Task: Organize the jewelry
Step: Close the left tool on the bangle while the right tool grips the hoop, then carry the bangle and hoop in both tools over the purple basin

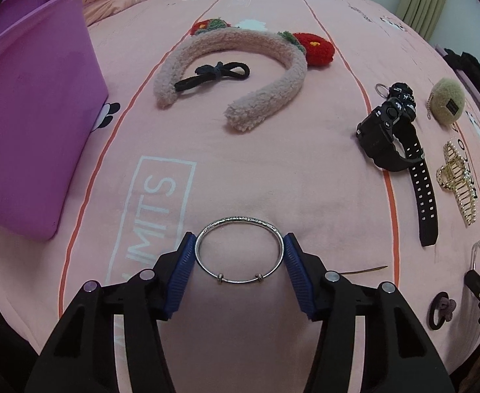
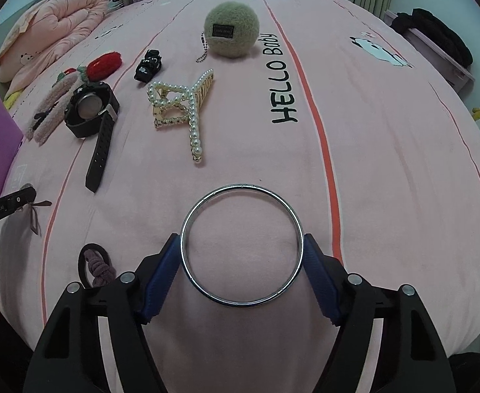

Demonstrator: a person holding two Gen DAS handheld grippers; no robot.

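My left gripper [image 1: 240, 255] is shut on a thin silver bangle [image 1: 240, 220] with two small sliding beads, held between the blue pads [image 1: 182, 268] above the pink bedspread. My right gripper [image 2: 241, 255] is shut on a thicker plain silver bangle [image 2: 241, 190]. A purple storage bin [image 1: 33, 114] stands at the left in the left wrist view. On the bed lie a fuzzy pink headband [image 1: 266, 98], a black bow hair tie [image 1: 217, 73], a black watch [image 1: 390, 137], a pearl hair claw [image 2: 181, 108] and a fuzzy ball pouch [image 2: 231, 29].
A purple-knot hair tie [image 2: 95, 265] lies beside the right gripper. A small black charm [image 2: 149, 64] lies by the watch. A folded pink quilt [image 2: 53, 26] sits far left. The bed's right edge meets a shelf with dark clothes [image 2: 436, 36].
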